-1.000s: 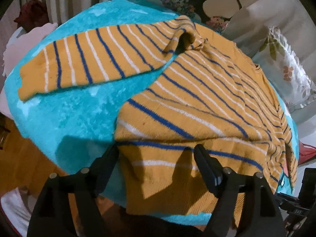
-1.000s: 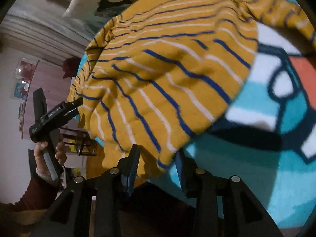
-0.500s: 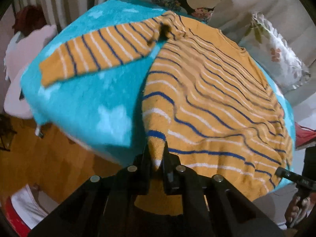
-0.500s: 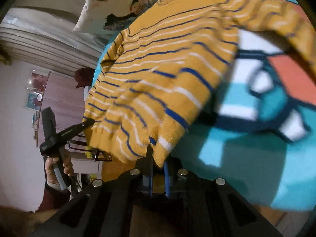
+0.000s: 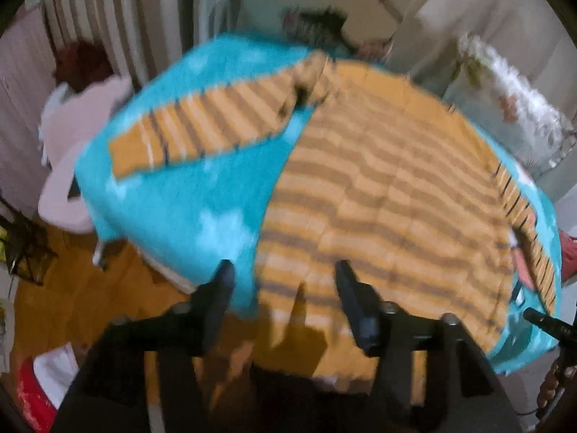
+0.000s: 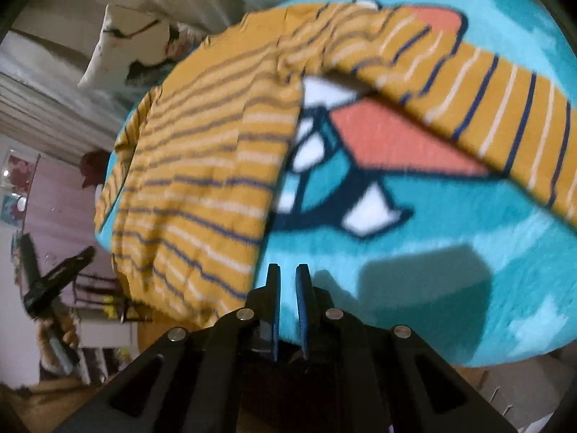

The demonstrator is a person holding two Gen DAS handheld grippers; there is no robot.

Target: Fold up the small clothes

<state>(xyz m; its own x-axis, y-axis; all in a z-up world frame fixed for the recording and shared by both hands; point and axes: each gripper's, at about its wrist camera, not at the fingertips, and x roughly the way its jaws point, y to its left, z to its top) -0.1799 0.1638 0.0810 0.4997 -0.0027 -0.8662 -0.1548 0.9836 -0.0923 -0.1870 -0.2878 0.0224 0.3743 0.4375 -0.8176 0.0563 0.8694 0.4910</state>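
- Sweater point(image 5: 389, 195) — mustard yellow with blue and white stripes — lies spread flat on a turquoise blanket point(image 5: 187, 209), straight ahead of the left gripper point(image 5: 283, 270), its bottom hem hanging over the blanket's near edge just beyond the fingertips.
- Left gripper's 2 fingers stand wide apart and hold nothing; the hem corner lies in line with the gap between them, but the left wrist view is blurred, so contact cannot be confirmed.
- Right gripper point(image 6: 287, 270) has its 2 fingers nearly pressed together, only a thin gap showing, and no cloth visibly caught there; the sweater's other hem corner lies just ahead and to its left.
- 1 sleeve point(image 6: 487, 101) stretches out ahead and to the right of the right gripper, across the blanket's coral and white print; the other sleeve point(image 5: 202, 133) reaches ahead and to the left of the left gripper.
- Step in hand, as I judge it: the garment is laid out flat and unfolded — folding proper has not begun.
- Next move likely calls for a sleeve: each gripper would reach forward to its own side's cuff, pinch it, and carry it across the body so it lands flat without bunching at the shoulder.
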